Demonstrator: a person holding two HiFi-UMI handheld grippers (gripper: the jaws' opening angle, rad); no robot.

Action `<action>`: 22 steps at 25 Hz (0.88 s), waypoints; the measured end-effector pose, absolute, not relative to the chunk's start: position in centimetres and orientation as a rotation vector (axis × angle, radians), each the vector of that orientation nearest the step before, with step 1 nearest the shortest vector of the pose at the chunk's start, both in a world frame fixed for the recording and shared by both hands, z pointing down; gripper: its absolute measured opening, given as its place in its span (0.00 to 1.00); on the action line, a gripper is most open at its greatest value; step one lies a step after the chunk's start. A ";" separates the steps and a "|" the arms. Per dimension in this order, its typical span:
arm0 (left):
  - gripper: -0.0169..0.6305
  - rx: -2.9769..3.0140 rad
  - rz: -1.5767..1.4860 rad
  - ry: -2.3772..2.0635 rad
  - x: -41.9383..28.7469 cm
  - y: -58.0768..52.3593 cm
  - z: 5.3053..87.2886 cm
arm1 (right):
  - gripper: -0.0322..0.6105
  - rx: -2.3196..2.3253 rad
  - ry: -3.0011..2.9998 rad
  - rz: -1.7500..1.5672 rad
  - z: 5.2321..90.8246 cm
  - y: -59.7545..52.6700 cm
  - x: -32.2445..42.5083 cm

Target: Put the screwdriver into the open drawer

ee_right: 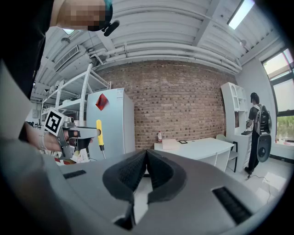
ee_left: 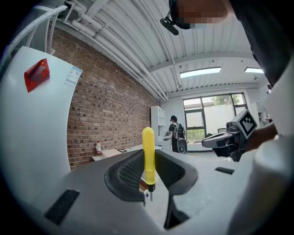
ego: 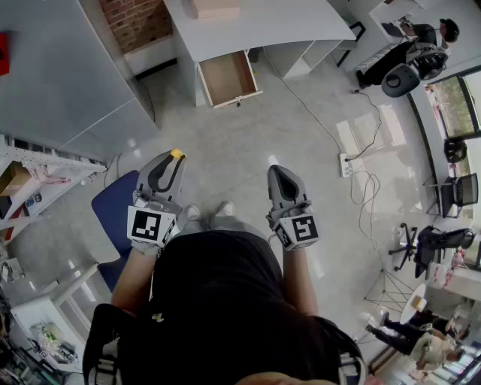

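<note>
A yellow-handled screwdriver stands upright between the jaws of my left gripper, which is shut on it; its yellow tip shows at the left gripper in the head view, and the right gripper view shows the screwdriver at the left. My right gripper is shut with nothing in it, its jaws meeting. The open drawer hangs out of a white desk far ahead on the floor plan, well beyond both grippers.
A blue chair stands at my left. A grey cabinet fills the upper left, shelving lies below it. A power strip and cables lie on the floor to the right. A person with a backpack stands near the white shelves.
</note>
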State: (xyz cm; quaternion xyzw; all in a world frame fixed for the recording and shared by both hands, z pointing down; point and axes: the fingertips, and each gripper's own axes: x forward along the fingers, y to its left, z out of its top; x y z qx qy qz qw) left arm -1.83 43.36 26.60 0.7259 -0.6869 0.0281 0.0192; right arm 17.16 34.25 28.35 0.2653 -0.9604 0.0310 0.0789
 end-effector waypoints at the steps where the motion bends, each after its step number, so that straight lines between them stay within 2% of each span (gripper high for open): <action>1: 0.14 2.256 0.091 -2.133 -1.4 43.0 26.5 | 0.07 0.787 -2.875 0.087 28.2 33.8 17.5; 22: 0.14 2.215 0.127 -2.145 5.9 32.5 26.8 | 0.07 0.807 -2.906 0.170 30.0 24.1 26.4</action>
